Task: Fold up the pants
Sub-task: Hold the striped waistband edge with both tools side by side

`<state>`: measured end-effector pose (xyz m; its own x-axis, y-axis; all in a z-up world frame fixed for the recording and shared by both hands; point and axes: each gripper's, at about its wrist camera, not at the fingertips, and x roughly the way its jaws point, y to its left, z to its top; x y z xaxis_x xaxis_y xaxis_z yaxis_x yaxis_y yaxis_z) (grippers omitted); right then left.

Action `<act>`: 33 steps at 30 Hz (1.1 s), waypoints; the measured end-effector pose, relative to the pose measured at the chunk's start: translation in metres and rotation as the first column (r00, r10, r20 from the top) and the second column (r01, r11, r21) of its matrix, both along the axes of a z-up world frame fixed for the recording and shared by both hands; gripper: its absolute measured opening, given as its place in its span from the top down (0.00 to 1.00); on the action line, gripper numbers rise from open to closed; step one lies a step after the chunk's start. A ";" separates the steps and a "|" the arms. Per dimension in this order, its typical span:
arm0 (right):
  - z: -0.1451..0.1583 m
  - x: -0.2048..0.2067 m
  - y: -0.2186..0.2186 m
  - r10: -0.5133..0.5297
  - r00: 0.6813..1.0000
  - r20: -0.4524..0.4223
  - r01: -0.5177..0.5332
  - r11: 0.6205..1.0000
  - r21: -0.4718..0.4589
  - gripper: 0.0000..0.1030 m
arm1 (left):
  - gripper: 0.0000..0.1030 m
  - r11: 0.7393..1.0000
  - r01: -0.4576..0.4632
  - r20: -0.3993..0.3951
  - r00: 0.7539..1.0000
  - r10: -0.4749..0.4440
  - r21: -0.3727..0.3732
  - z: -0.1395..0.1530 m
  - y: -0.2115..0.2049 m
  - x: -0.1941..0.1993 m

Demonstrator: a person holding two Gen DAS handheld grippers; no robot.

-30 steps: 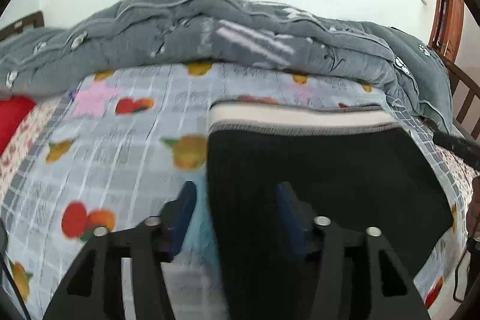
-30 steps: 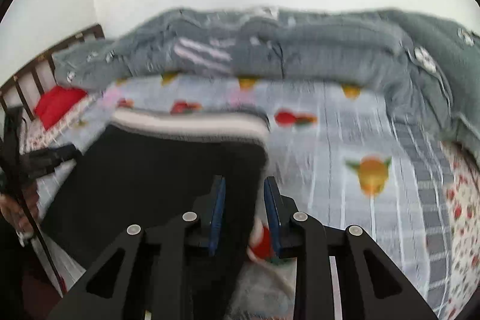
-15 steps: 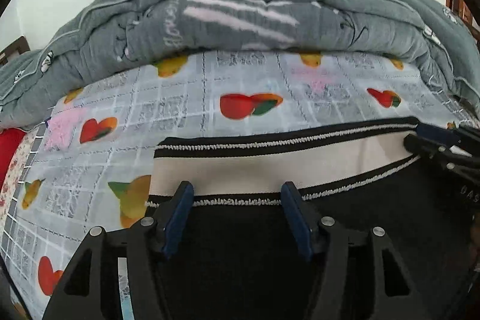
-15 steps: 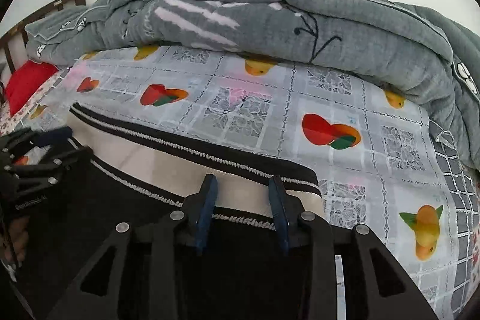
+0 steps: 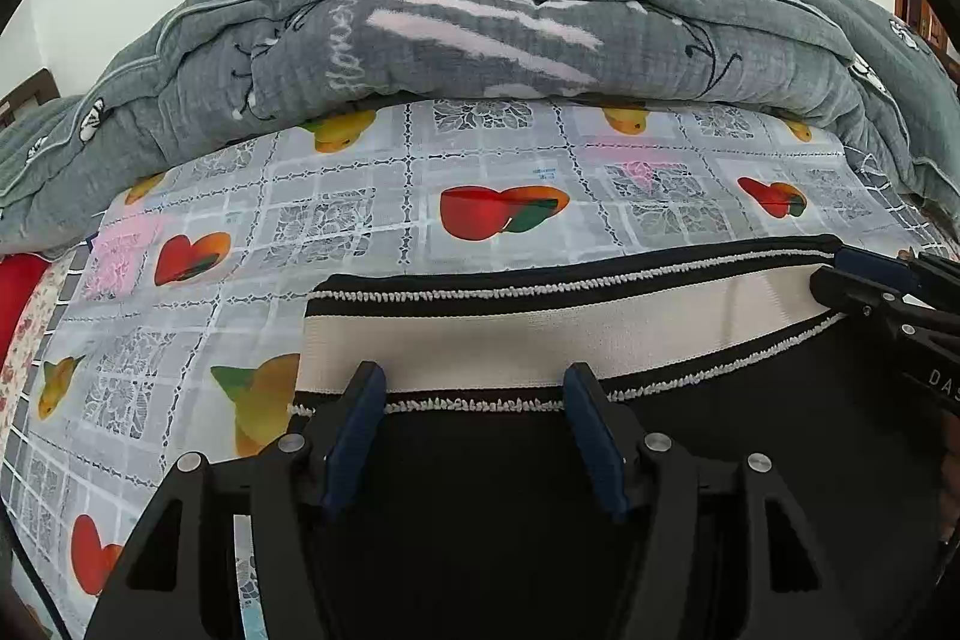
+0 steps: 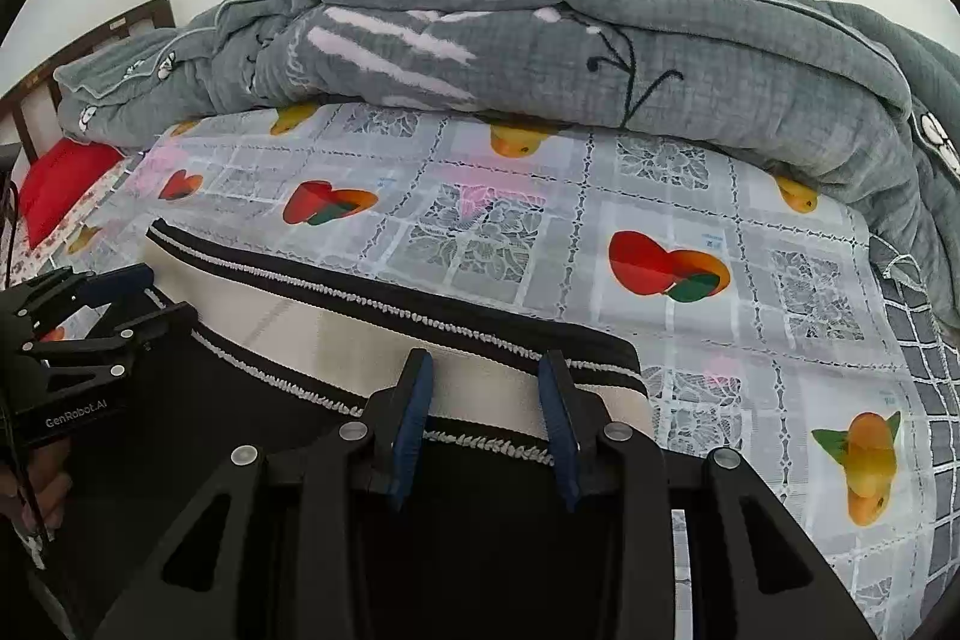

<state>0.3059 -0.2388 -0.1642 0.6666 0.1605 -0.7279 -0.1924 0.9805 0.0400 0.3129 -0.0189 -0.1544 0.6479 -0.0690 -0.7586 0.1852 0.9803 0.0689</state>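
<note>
Black pants (image 5: 480, 490) with a cream, black-edged waistband (image 5: 540, 334) lie flat on the bed. My left gripper (image 5: 474, 388) is open over the waistband's left part, fingers straddling its lower trim. My right gripper (image 6: 483, 382) is open over the waistband's right end (image 6: 468, 376). Each gripper shows in the other's view: the right gripper (image 5: 864, 280) at the waistband's right end, the left gripper (image 6: 126, 295) at its left. Neither pinches cloth.
The bed sheet (image 5: 498, 160) is grey checked with fruit prints. A bundled grey quilt (image 5: 480, 28) lies along the far side by the wall. A red pillow (image 6: 60, 184) sits far left, with a dark wooden bed frame (image 6: 36, 82) behind.
Both grippers moved forward from the pants' near part to the waistband. The right gripper opened wider.
</note>
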 end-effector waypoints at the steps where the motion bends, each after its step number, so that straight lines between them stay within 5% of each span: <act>1: 0.000 0.000 0.000 -0.001 1.000 0.001 0.001 1.000 0.001 0.65 | 0.41 1.000 0.000 0.000 1.000 0.000 0.000 0.000 0.000 0.000; 27: -0.003 0.038 0.004 -0.022 1.000 -0.005 0.022 1.000 -0.002 0.63 | 0.38 0.996 -0.005 0.005 1.000 0.005 0.090 -0.008 -0.014 0.043; 33: -0.004 0.048 0.002 -0.017 1.000 -0.005 0.017 1.000 0.027 0.63 | 0.38 0.999 -0.011 -0.001 1.000 0.011 0.052 -0.009 -0.008 0.050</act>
